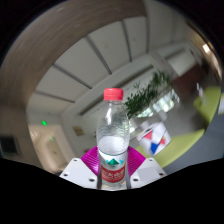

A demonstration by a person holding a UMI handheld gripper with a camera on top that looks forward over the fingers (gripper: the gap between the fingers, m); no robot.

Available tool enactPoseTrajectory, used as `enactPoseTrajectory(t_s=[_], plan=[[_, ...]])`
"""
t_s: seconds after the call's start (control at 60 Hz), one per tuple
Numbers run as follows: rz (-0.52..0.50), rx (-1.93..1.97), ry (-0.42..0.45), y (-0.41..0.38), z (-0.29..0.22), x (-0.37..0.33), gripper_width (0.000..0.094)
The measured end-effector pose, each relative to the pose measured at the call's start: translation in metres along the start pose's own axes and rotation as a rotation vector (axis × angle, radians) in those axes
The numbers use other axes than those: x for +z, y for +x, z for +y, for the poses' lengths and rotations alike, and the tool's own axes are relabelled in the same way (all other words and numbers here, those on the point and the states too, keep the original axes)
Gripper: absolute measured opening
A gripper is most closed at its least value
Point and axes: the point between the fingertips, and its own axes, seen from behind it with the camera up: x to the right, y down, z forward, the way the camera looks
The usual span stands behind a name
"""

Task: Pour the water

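Bottle (113,135) clamped between gripper (112,172) fingers

The gripper (112,176) is tipped steeply upward, its view taking in a ceiling. Its two fingers show low in the gripper view, white at the outer sides, with magenta pads (91,160) on their inner faces. Both fingers press against a bottle (113,140) that stands upright between them, held at its lower part
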Motion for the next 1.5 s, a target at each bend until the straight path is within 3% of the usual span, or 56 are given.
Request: enactPoseTrajectory(t_s=[0.167, 0.333, 0.633, 0.667, 0.883, 0.983, 1.033, 1.2, 1.5], plan=[[0.222, -0.509, -0.005, 0.102, -0.009, 0.0, 0.0324], [0.389, -0.608, -0.147, 0.23, 0.038, -0.004, 0.032], [0.487, -0.654, -0.357, 0.313, 0.113, -0.041, 0.0336], [0.481, -0.64, -0.319, 0.319, 0.11, -0.026, 0.0332], [0.496, -0.598, -0.355, 0.32, 0.112, -0.036, 0.0524], [0.516, -0.577, -0.417, 0.32, 0.113, -0.041, 0.0878], [0.535, -0.566, -0.428, 0.316, 0.107, -0.047, 0.0834], [0.582, -0.54, -0.411, 0.275, 0.073, -0.079, 0.0856], [0.627, -0.521, -0.446, 0.15, 0.036, -0.218, 0.0856]])
